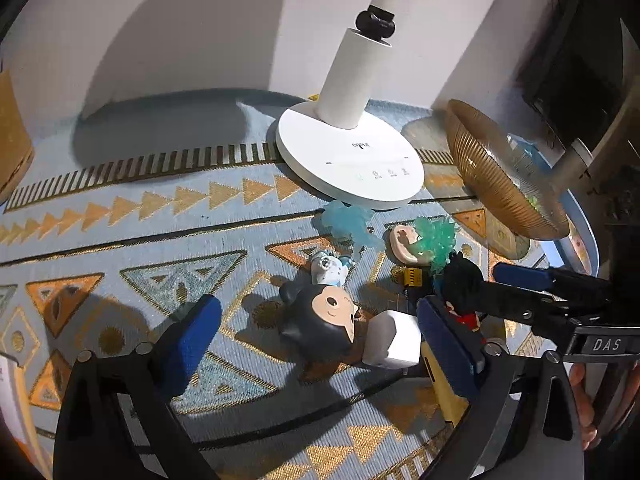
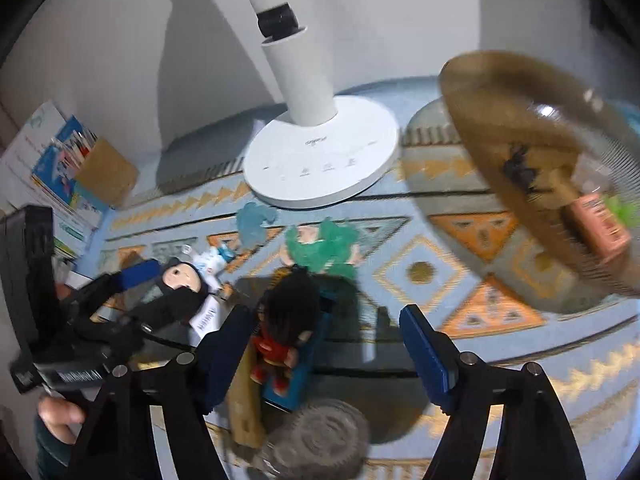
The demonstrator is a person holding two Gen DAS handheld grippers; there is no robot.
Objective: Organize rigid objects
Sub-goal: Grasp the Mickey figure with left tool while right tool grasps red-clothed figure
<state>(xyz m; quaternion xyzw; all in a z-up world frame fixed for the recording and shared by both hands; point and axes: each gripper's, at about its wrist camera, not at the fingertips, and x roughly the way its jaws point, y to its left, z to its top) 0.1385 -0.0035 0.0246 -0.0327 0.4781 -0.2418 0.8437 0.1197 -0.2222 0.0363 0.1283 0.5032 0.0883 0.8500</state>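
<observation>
A black-eared cartoon mouse figure (image 1: pixel 320 312) lies on the patterned cloth with a white cube (image 1: pixel 394 340) at its body. My left gripper (image 1: pixel 320 340) stands open around both; the right pad is close beside the cube, the left pad well clear. A black-haired figurine in red (image 2: pixel 286 328) lies on a blue base between the fingers of my right gripper (image 2: pixel 328 346), near the left finger and far from the right one. That gripper is open. The right gripper (image 1: pixel 480 292) and the left gripper (image 2: pixel 120 280) each show in the other's view.
A white lamp base (image 1: pixel 348 164) stands behind. A teal translucent figure (image 1: pixel 348 224), a green-haired head (image 1: pixel 424 240) and a small white-blue figure (image 1: pixel 330 270) lie between. An amber ribbed bowl (image 2: pixel 520 184) holding small items sits at right. A grey tyre (image 2: pixel 320 440) lies near.
</observation>
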